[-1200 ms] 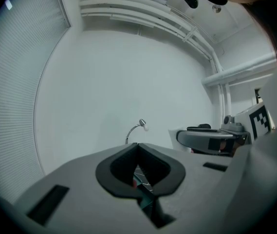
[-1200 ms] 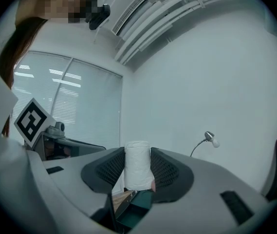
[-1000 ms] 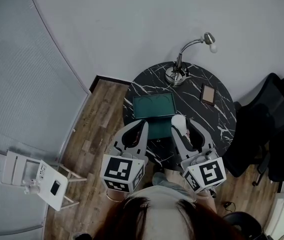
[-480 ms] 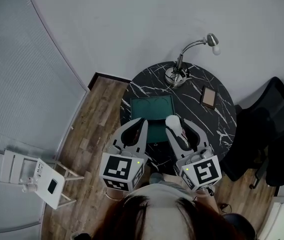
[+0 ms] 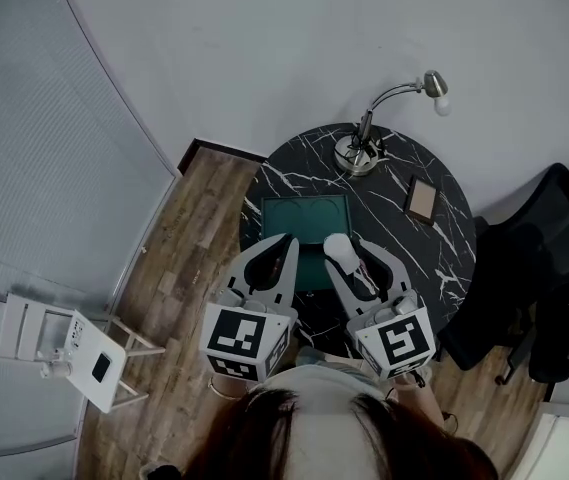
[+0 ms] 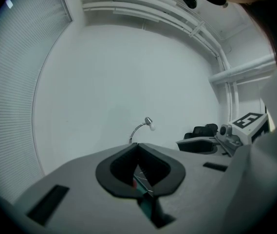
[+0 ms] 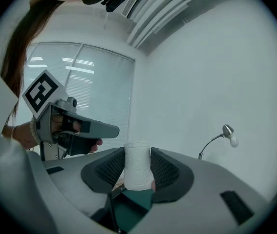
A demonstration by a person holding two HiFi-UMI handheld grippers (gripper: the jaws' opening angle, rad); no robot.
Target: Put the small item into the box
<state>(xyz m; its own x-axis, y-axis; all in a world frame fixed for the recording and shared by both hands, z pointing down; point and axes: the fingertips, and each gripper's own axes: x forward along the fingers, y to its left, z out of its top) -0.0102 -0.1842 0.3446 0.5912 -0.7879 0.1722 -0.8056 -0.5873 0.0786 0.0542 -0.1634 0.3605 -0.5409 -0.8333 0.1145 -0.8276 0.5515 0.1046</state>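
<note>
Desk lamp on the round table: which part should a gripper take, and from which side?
Probably the lamp by its upright stem just above the round base, coming in level from the front: it is thin and straight there, while the neck above curves.

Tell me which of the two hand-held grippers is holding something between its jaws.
The right hand-held gripper: its jaws are closed on a white cylindrical roll, standing upright between them. The left hand-held gripper has its jaws together with nothing between them.
</note>
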